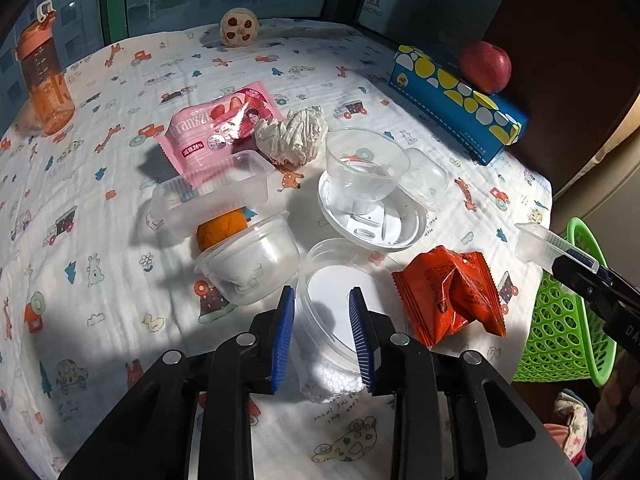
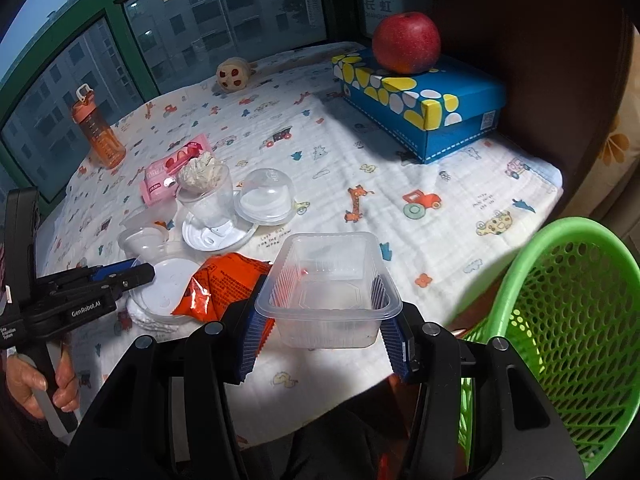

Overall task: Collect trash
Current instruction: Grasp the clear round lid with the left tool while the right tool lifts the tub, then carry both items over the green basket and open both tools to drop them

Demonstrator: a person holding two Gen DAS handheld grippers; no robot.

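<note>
My left gripper [image 1: 321, 294] hangs low over a clear round dish [image 1: 332, 312] with a white disc inside; its blue pads [image 1: 282, 336] stand apart, straddling part of the dish with no visible press. An orange wrapper [image 1: 452, 300] lies just right of it. My right gripper [image 2: 320, 284] is shut on a clear rectangular tray [image 2: 332, 280], held up near the table's front edge, left of the green basket [image 2: 560, 300]. That held tray [image 1: 536, 244] also shows at the right of the left wrist view. The left gripper [image 2: 132, 274] appears over the dish [image 2: 168, 292].
Further back lie a pink wrapper [image 1: 216, 128], crumpled paper [image 1: 292, 136], a clear cup [image 1: 366, 160] on a white lid [image 1: 372, 232], another tray [image 1: 212, 196], a tub [image 1: 248, 264] and an orange [image 1: 220, 228]. A bottle [image 1: 44, 80] stands far left. An apple [image 2: 406, 42] rests on a blue box [image 2: 420, 108].
</note>
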